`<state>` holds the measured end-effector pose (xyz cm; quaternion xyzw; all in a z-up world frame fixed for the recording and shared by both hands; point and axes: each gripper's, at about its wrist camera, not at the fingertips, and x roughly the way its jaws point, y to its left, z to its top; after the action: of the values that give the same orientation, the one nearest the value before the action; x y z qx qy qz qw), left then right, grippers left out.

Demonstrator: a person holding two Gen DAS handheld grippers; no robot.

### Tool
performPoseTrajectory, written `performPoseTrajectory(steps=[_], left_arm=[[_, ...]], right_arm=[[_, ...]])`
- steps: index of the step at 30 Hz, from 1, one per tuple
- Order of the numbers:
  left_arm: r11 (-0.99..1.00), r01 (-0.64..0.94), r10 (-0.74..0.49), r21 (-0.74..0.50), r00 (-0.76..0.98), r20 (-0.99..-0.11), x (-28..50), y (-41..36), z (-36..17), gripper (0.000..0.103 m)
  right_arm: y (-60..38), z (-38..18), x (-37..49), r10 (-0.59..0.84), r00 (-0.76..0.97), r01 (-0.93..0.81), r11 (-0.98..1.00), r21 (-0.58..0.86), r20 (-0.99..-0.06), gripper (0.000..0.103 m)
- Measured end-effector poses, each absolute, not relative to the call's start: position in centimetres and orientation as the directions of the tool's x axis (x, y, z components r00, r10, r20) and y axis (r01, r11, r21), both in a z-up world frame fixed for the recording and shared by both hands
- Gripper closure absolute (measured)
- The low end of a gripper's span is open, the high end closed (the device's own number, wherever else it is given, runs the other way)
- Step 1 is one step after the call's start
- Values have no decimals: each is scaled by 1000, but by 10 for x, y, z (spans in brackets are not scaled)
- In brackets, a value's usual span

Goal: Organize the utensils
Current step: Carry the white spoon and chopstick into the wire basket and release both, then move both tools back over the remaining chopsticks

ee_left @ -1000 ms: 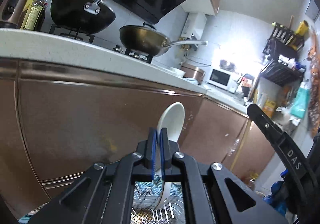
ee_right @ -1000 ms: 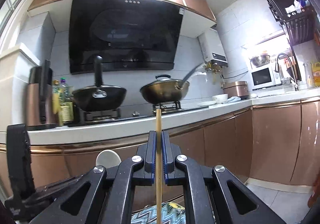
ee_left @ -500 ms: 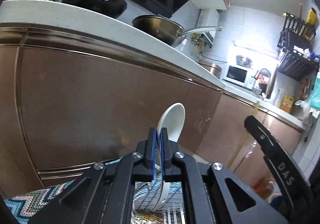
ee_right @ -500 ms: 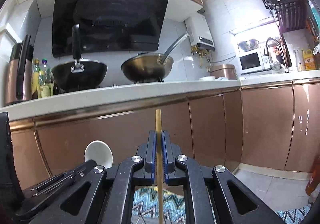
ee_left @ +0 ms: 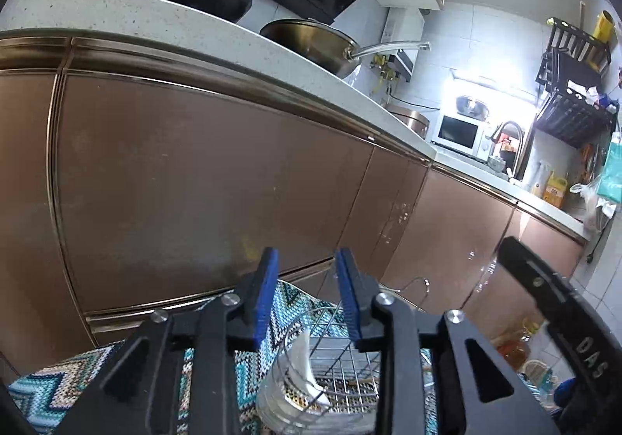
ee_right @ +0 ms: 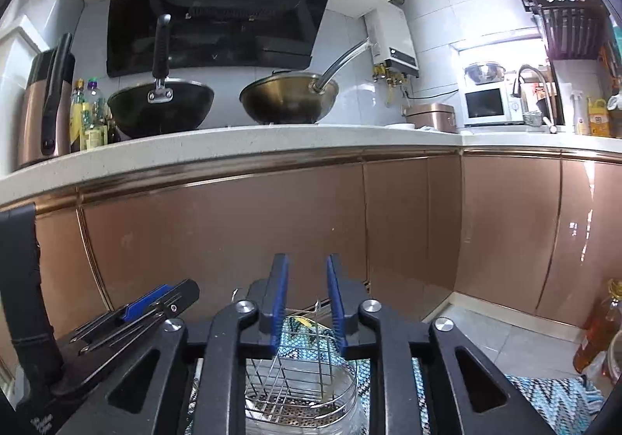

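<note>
1. Now both grippers are hanging above the rack (ee_left: 342, 361), low in front of the cabinet (ee_left: 202, 182).
2. Left gripper (ee_left: 307, 303) is standing with its fingers spread and nothing between the pads.
3. Right gripper (ee_right: 307, 306) is likewise showing released fingers with an empty gap; the rack (ee_right: 299, 365) is sitting straight below it.
4. Spoon (ee_left: 307, 369) is resting inside the rack, white, leaning against the wire at the left side, partly hidden behind the left gripper's frame.
5. A thin wooden stick, possibly a chopstick (ee_left: 363, 380), is lying low in the rack; too little is showing to be sure.
6. Rack is sitting on a zigzag mat (ee_left: 46, 384), wire dividers upright, a clear base under it.
7. Judging the step: the drop looks done, so pulling clear is the work in hand.
8. Doing it well: lifting each gripper straight up, keeping the pads wide so neither is snagging the wire handle (ee_left: 412, 285) rising beside the left one.
9. Risk, as I am reading it: a sideways drag catching the dividers and tipping the light rack.
10. Before reaching for more, checking that the spoon is settling in its compartment and not propped on the rim.
</note>
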<state>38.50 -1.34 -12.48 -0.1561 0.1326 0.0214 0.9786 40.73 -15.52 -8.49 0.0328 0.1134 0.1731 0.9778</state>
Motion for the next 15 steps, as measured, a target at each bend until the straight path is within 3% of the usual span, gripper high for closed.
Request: performPoseTrajectory(steps=[7,15], left_arm=[[950,-87,5,-301,964,-265,338,15,-83,73],[958,-86,-1,-274,954,-301,256,53,-32,72]], right_arm=[[-176,-49,353,296,929,-282,955,95,-221,72],[-199,-13,278,294,918,-267,955,133,-265,72]])
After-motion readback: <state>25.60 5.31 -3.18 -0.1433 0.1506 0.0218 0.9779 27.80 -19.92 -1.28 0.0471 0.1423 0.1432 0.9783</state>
